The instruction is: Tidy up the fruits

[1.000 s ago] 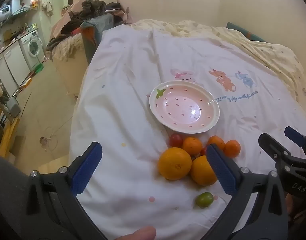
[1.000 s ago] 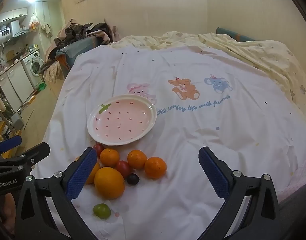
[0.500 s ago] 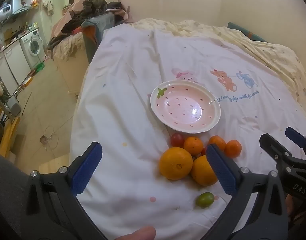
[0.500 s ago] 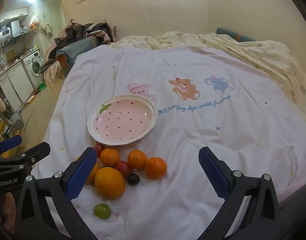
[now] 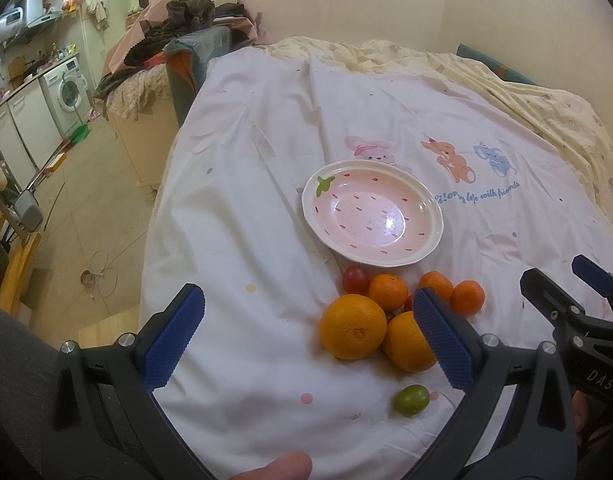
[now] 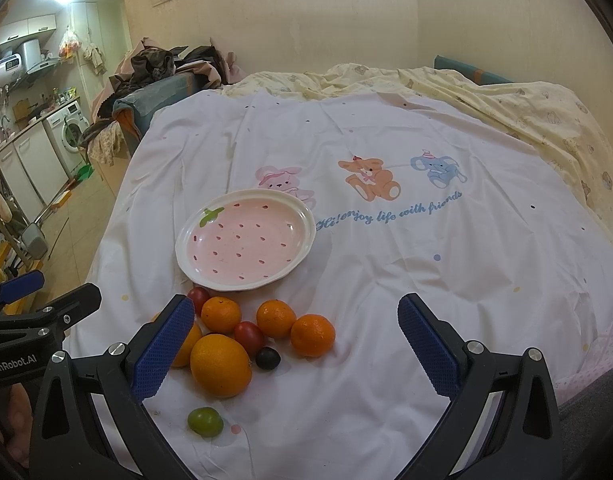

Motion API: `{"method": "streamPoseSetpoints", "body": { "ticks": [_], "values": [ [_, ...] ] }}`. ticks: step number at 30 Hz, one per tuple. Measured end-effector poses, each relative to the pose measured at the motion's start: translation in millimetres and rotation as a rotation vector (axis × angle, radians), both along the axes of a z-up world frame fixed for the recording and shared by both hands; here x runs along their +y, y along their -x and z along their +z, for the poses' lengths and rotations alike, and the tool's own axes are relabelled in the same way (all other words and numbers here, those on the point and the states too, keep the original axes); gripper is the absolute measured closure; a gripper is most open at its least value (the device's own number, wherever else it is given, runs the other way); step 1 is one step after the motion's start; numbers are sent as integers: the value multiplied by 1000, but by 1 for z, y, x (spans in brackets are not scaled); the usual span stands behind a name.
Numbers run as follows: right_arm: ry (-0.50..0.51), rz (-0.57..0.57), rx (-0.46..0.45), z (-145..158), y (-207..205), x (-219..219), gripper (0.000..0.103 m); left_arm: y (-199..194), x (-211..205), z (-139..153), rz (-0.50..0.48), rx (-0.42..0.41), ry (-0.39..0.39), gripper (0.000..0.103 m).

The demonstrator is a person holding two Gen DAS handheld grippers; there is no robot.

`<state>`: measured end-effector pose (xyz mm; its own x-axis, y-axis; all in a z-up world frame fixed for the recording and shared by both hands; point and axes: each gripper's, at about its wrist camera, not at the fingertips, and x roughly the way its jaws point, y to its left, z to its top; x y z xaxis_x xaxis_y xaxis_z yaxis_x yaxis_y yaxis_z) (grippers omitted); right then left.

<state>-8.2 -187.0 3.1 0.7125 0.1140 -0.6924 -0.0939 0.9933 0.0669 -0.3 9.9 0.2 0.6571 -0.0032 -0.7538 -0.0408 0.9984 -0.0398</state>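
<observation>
Left gripper (image 5: 308, 338) held low and level, jaws spread wide, blue pads (image 5: 174, 340) facing each other with nothing between. Right gripper (image 6: 296, 346) alongside, equally wide open and empty, fingers pointing forward. Each visible at the edge of the other's view. Fingertip of a hand (image 5: 272, 467) peeking in at the bottom.

Warm dim indoor light, glare on plate (image 5: 388, 224) (fisheye-curved edges); sharp focus
</observation>
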Motion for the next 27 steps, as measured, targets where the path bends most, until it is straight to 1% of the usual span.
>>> {"method": "streamPoseSetpoints", "body": {
  "ticks": [27],
  "values": [
    [-1, 0, -1, 1, -1, -1, 0, 3, 0, -1, 4, 8, 5, 0]
  ]
}}
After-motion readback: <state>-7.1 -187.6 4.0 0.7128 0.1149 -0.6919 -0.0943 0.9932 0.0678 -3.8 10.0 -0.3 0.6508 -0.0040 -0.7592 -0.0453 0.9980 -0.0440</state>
